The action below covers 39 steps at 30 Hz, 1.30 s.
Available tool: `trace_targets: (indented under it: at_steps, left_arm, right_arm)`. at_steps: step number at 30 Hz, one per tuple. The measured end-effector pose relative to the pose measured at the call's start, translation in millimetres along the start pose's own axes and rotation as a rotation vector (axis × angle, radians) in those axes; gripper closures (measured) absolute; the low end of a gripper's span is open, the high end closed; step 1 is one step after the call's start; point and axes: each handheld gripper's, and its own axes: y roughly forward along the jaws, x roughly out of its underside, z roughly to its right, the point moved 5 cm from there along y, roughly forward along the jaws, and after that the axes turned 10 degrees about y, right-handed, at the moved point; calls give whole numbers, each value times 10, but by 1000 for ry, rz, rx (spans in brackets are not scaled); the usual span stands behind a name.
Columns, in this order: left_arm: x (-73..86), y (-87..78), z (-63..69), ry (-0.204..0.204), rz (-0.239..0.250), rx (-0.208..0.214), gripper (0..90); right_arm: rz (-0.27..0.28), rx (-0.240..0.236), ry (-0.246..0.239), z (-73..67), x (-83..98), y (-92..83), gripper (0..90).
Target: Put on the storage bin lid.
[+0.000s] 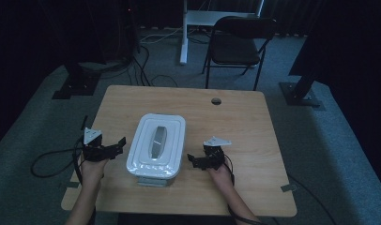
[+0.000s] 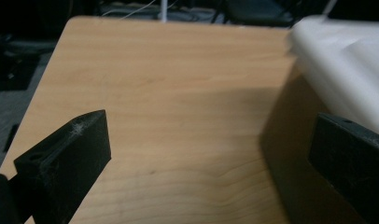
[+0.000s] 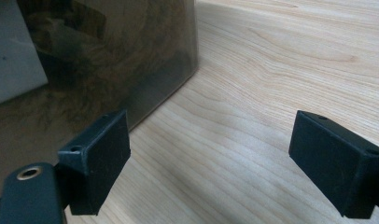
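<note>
Your left gripper [image 1: 119, 144] sits just beside the left wall of the lidded container [image 1: 156, 143], its jaws spread wide with nothing between them. In the left gripper view the two black jaws frame bare wood, and the white lid [image 2: 351, 65] of the container overhangs at the right, close to the right jaw.

Your right gripper [image 1: 193, 161] rests near the container's right front corner, jaws also wide apart and empty. In the right gripper view the container's clear body [image 3: 94, 70] (it reflects the wood grain) stands just past the left jaw; whether they touch I cannot tell.

The container stands on the wooden table [image 1: 235, 126], slightly left of centre, lid on, between your two grippers.
</note>
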Motion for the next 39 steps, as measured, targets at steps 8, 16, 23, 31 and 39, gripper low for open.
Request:
trace_targets:
  at_steps: [8, 16, 23, 31, 39]
  left_arm:
    - [319, 372, 133, 19, -117, 41, 3]
    - [320, 468, 310, 69, -118, 85, 23]
    - [294, 463, 452, 102, -122, 116, 23]
    - [260, 528, 662, 121, -137, 131, 25]
    - [207, 586, 892, 151, -134, 148, 26]
  right_arm:
    - [5, -4, -6, -82, -56, 35, 120]
    - [2, -14, -17, -161, -60, 72, 120]
    - [7, -13, -13, -129, -48, 36, 123]
    - [2, 3, -4, 32, -14, -84, 123]
    - [11, 35, 12, 216, 10, -224, 124]
